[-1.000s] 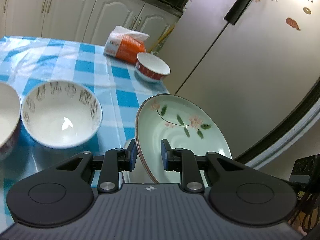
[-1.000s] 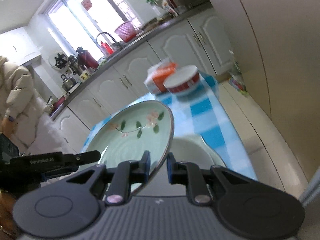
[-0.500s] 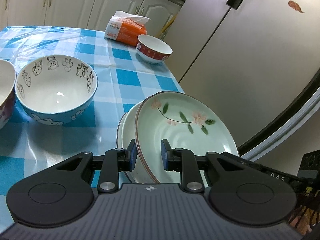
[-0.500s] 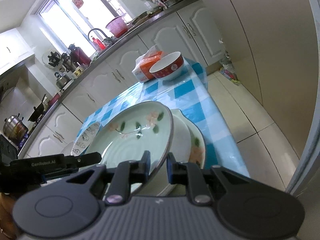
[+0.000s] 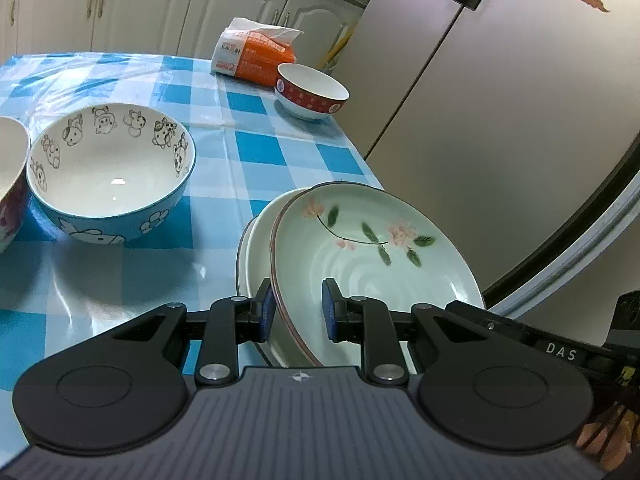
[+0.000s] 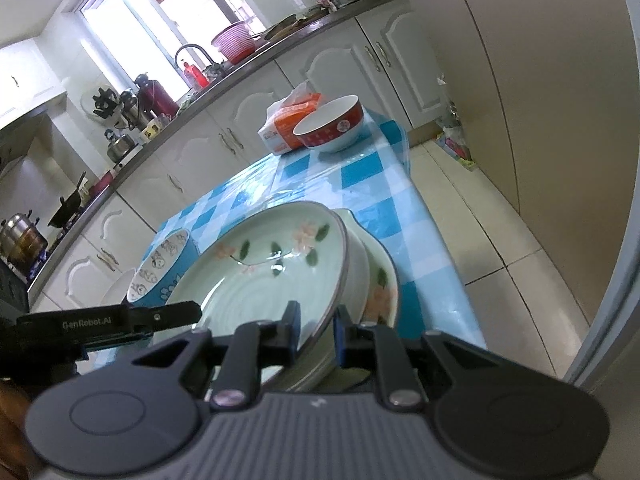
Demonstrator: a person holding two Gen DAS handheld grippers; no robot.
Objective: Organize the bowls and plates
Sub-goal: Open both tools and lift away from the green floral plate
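A pale green plate painted with pink flowers is held at opposite rims by both grippers. My left gripper is shut on its near rim. In the right wrist view my right gripper is shut on the same green plate. The plate sits tilted right over a white plate at the table's corner. Below the white plate lies another flowered plate. Whether the held plate rests on the white one I cannot tell.
A blue cartoon bowl stands left of the plates, with another bowl at the frame edge. A red-banded bowl and a tissue pack sit at the far corner. The fridge stands close beside the table edge.
Both grippers have carried the green plate down toward the table. The white plate beneath it has come into view, and the bowls now look closer.
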